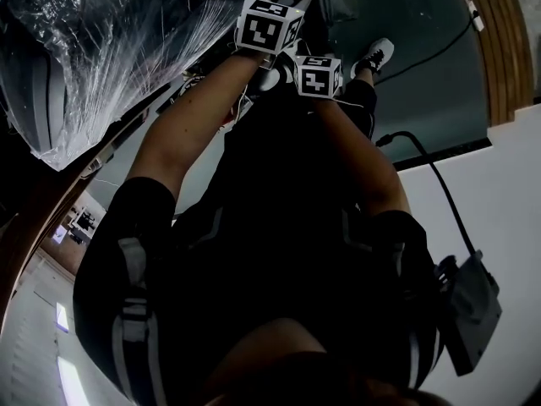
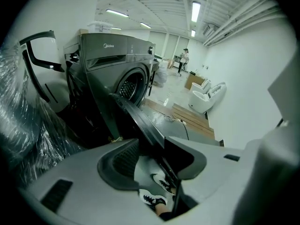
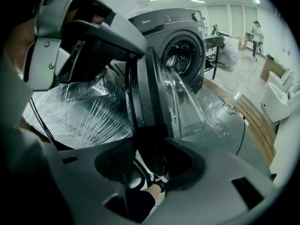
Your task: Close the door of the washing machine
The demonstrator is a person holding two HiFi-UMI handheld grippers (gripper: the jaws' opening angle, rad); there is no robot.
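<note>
A dark grey front-loading washing machine point(image 2: 117, 64) point(image 3: 173, 36) stands with its round door point(image 3: 154, 97) swung open toward me. In the left gripper view the door's edge point(image 2: 140, 121) runs down between the jaws of my left gripper point(image 2: 152, 161); it lies against the right jaw, with a gap at the left one. My right gripper point(image 3: 147, 165) straddles the door's dark rim lower down, with light showing beside its left jaw. The left gripper's body point(image 3: 79, 36) sits on the rim above it. In the head view both marker cubes point(image 1: 269, 25) point(image 1: 318, 76) are side by side; the jaws are hidden.
A bulky thing wrapped in clear plastic film point(image 1: 110, 49) point(image 3: 79, 111) stands close on the left of the door. A black cable point(image 1: 439, 176) lies on the grey floor. Wooden planks point(image 2: 192, 118), white fixtures point(image 2: 206, 97) and a distant person point(image 2: 184, 60) are beyond the machine.
</note>
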